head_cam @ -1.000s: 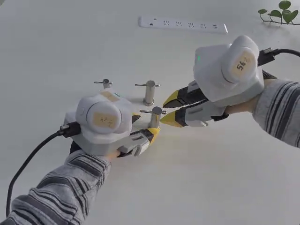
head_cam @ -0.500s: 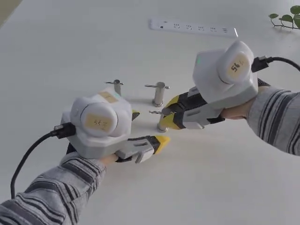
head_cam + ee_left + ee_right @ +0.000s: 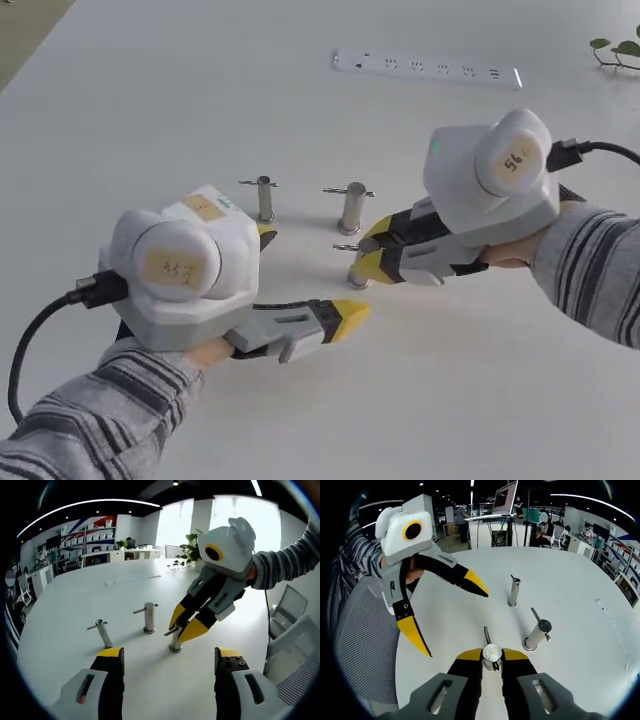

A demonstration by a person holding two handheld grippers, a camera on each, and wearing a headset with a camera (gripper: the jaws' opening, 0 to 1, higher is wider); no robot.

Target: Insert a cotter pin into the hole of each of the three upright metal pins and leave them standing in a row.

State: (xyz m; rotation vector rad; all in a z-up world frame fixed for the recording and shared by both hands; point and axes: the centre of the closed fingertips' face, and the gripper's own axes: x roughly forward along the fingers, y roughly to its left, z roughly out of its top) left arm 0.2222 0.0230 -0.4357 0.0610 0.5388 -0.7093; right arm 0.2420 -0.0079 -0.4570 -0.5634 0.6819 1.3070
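Observation:
Three upright metal pins stand on the white table, each with a cotter pin through its top. The far left pin [image 3: 265, 198] [image 3: 103, 633] [image 3: 514, 591] and the middle pin [image 3: 353, 207] [image 3: 149, 617] [image 3: 537, 634] stand free. My right gripper [image 3: 364, 259] [image 3: 180, 629] [image 3: 492, 656] is shut on the nearest pin [image 3: 359, 279] [image 3: 175, 642] [image 3: 492, 653], whose cotter pin [image 3: 346, 247] sticks out to the left. My left gripper [image 3: 308, 272] [image 3: 169, 655] [image 3: 451, 617] is open and holds nothing, a little in front of the pins and to their left.
A white power strip [image 3: 425, 68] lies at the back of the table. A green plant sprig [image 3: 620, 48] sits at the far right corner. Black cables trail from both grippers. Bare table surface lies to the front and right.
My right gripper has moved in and shut on the nearest pin. My left gripper has let go of that pin and drawn back toward me, open.

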